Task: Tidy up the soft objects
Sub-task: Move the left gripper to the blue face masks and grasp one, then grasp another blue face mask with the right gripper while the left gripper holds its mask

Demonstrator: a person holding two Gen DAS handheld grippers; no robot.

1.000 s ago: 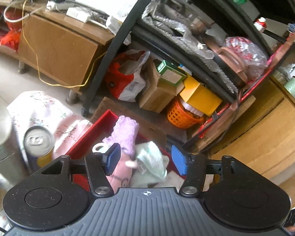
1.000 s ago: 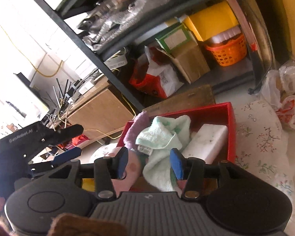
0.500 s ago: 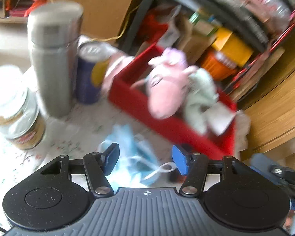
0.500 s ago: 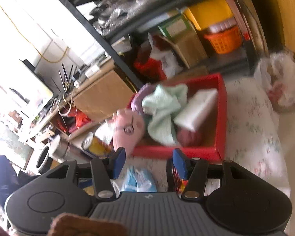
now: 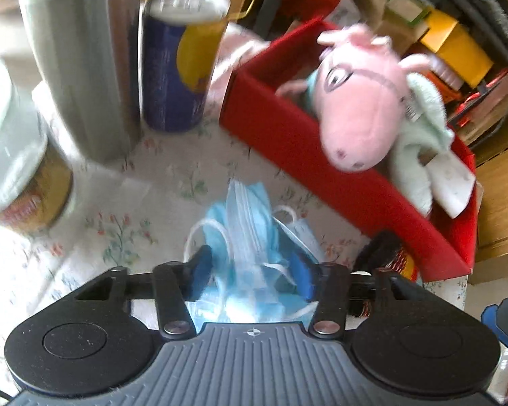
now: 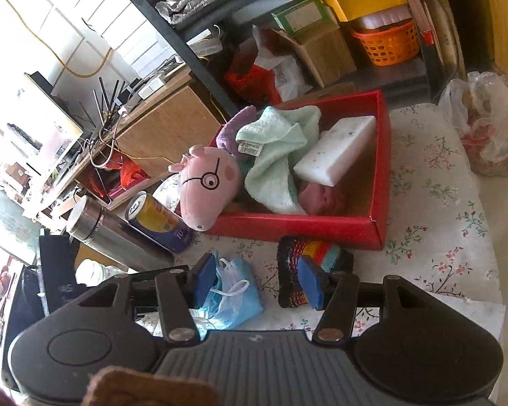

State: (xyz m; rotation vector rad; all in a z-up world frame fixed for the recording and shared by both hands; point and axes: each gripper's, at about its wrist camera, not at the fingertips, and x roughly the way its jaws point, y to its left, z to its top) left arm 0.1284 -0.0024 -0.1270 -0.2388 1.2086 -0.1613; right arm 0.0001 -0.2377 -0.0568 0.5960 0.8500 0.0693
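We are closing the left gripper [image 5: 252, 270] around the blue face masks [image 5: 247, 223] at lower centre, pads not visibly pressing yet. Our right gripper [image 6: 257, 280] is hanging apart, empty. Slippery layers and loose loops could slide free, spilling short of the red box [image 5: 288, 128].

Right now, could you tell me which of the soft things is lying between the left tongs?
The blue face masks: they lie on the flowered cloth between the left tongs, while the pink pig toy and green towel sit in the red box.
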